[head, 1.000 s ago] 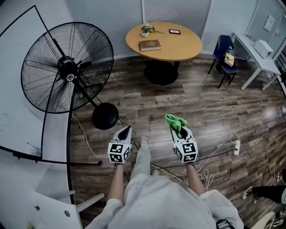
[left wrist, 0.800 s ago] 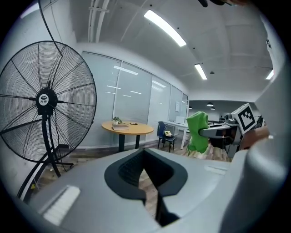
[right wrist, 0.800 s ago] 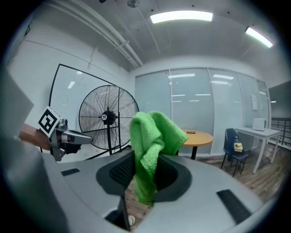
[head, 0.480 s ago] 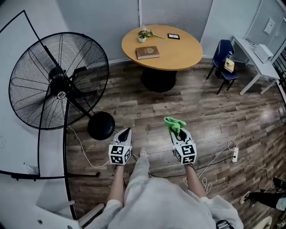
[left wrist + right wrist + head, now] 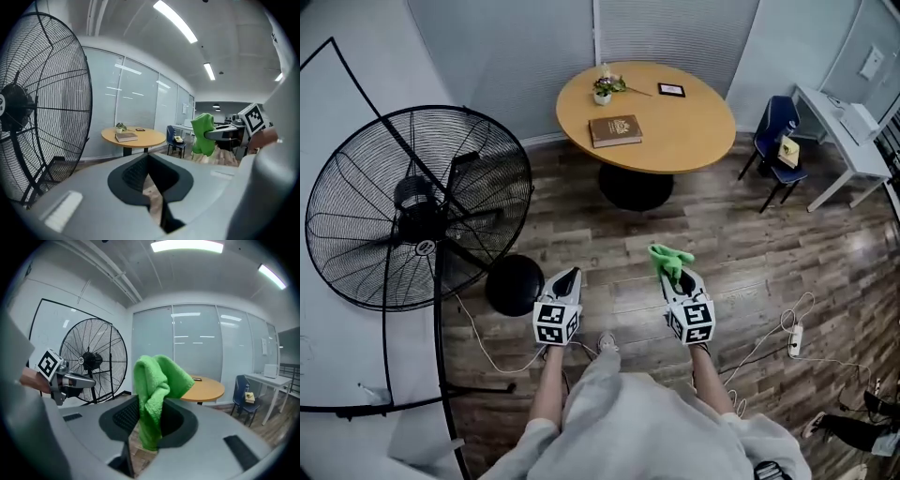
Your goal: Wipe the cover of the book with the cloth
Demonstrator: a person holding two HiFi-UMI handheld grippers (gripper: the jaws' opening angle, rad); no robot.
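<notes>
Right gripper (image 5: 679, 279): jaws clamped on the green cloth (image 5: 668, 257), which bunches up above the jaw tips. Left gripper (image 5: 566, 279): jaws together, nothing between them. The two are held side by side, apart, over the wood floor (image 5: 741, 234). The book (image 5: 615, 130) lies flat on the round table (image 5: 694, 131), well ahead of both grippers and touched by neither, near a small potted plant (image 5: 604, 88). A large fan (image 5: 417, 206) stands left of the left gripper.
</notes>
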